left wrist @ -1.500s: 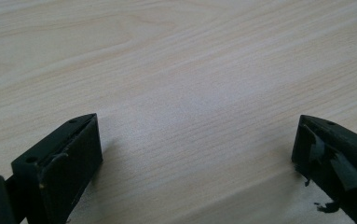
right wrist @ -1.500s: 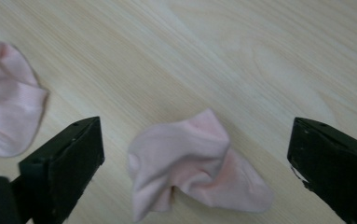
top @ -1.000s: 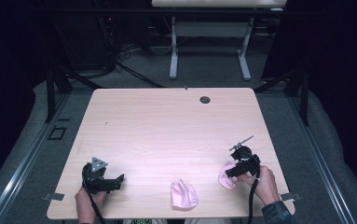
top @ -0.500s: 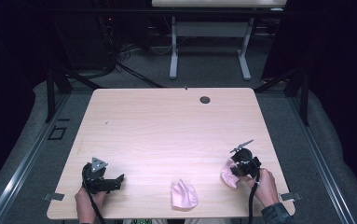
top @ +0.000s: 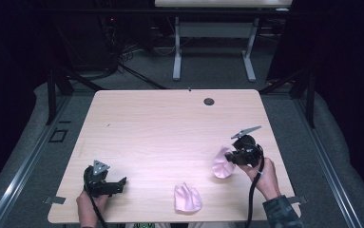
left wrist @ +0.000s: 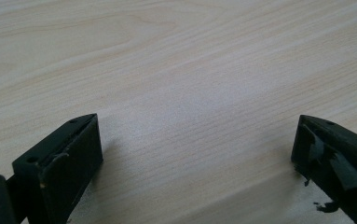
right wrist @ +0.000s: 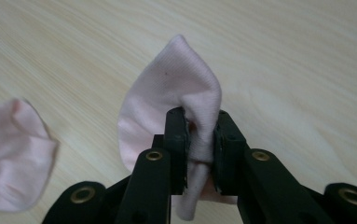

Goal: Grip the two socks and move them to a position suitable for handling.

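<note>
**Pink sock pinched and off the wood**

The soft, ribbed pink sock hangs folded in the right claw, which has just clenched on a thin pinch of fabric; it could slip out. A second sock lies crumpled on the pale wood-grain surface. The left claw rests released.
</note>
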{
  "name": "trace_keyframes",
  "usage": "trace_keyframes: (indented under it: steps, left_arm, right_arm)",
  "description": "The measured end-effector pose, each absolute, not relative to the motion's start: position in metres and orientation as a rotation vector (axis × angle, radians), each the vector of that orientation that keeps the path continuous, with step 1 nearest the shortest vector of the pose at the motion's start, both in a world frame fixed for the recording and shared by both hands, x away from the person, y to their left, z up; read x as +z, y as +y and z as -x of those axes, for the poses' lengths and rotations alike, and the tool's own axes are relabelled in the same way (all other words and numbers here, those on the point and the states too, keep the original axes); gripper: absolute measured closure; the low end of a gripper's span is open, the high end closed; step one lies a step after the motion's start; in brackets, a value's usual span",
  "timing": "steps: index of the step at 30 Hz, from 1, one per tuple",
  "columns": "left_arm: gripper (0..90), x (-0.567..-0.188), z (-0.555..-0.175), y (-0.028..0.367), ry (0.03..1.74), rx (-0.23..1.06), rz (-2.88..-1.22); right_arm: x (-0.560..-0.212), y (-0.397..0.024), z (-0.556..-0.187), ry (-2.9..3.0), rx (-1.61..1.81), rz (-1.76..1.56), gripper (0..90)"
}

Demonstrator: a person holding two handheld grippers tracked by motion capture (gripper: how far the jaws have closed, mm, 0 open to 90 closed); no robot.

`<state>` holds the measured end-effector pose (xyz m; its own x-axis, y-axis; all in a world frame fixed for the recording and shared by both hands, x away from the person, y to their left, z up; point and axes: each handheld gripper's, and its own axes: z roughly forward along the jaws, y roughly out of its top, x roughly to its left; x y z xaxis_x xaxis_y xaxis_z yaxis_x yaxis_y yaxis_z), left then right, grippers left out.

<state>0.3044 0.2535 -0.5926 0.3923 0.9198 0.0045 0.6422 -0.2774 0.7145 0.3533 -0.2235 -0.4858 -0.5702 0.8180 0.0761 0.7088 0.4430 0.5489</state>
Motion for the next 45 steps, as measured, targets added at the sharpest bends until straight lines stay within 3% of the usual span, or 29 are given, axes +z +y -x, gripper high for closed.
trace_keyframes:
  steps: [6,13,22,28,30,33,37,40,45]
  left_arm:
    - [1.6,-0.593,-0.304,0.253,1.332,0.566,-2.020]
    - [1.7,-0.593,-0.304,0.253,1.331,0.565,-2.020]
    - [1.8,-0.593,-0.304,0.253,1.334,0.567,-2.019]
    - [1.8,-0.593,-0.304,0.253,1.334,0.567,-2.018]
    - [2.0,-0.593,-0.304,0.253,1.334,0.567,-2.018]
    - [2.0,-0.593,-0.304,0.254,1.334,0.567,-2.018]
    - [2.1,-0.592,-0.304,0.254,1.334,0.568,-2.019]
    - [2.1,-0.593,-0.304,0.253,1.333,0.569,-2.018]
    - [2.1,-0.592,-0.304,0.253,1.332,0.569,-2.019]
  right_arm:
    - [-0.474,-0.181,-0.368,2.508,0.894,-1.224,77.8]
    - [-0.495,-0.128,-0.391,2.609,0.876,-1.204,77.0]
    - [-0.532,-0.102,-0.419,2.632,0.768,-1.292,75.0]
    - [-0.551,-0.092,-0.419,2.661,0.691,-1.284,70.6]
    - [-0.554,-0.092,-0.417,2.644,0.733,-1.315,65.0]
    - [-0.549,-0.095,-0.415,2.612,0.704,-1.319,40.8]
    - [-0.535,-0.104,-0.406,2.577,0.777,-1.308,23.7]
    - [-0.524,-0.113,-0.393,2.566,0.820,-1.282,17.6]
    - [-0.515,-0.136,-0.365,2.547,0.904,-1.273,17.6]
